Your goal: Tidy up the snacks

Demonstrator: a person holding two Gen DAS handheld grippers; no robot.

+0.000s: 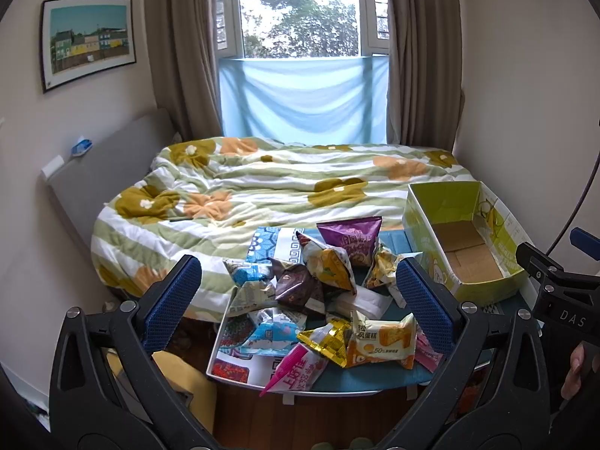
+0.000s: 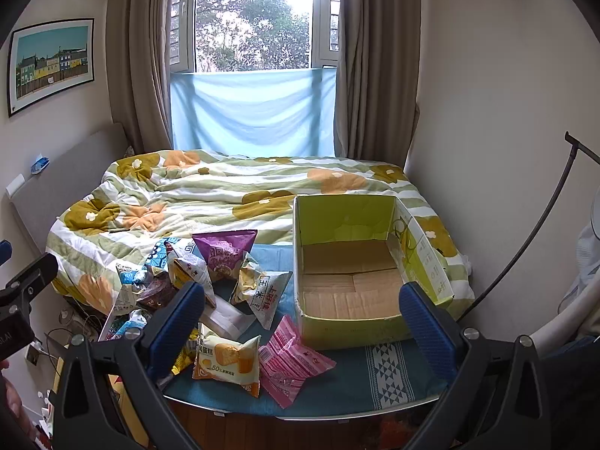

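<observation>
A heap of snack packets lies on a small table [image 2: 375, 386] with a blue patterned cloth at the foot of a bed. It includes a purple bag [image 1: 350, 234] [image 2: 225, 249], an orange cake packet [image 1: 380, 341] [image 2: 225, 360], a gold packet [image 1: 328, 339], a pink packet [image 2: 292, 363] and a brown one [image 1: 296, 285]. An empty green cardboard box [image 1: 465, 247] [image 2: 352, 273] stands at the table's right. My left gripper [image 1: 300, 292] is open above the heap. My right gripper [image 2: 302, 315] is open, in front of the box and the heap's right side. Both hold nothing.
The bed with a flowered quilt [image 1: 262, 187] lies behind the table. A grey headboard [image 1: 101, 183] is on the left, and a window with curtains [image 1: 300, 37] behind. A black lamp pole [image 2: 525, 236] leans at the right. Wooden floor [image 1: 300, 420] shows below the table's front edge.
</observation>
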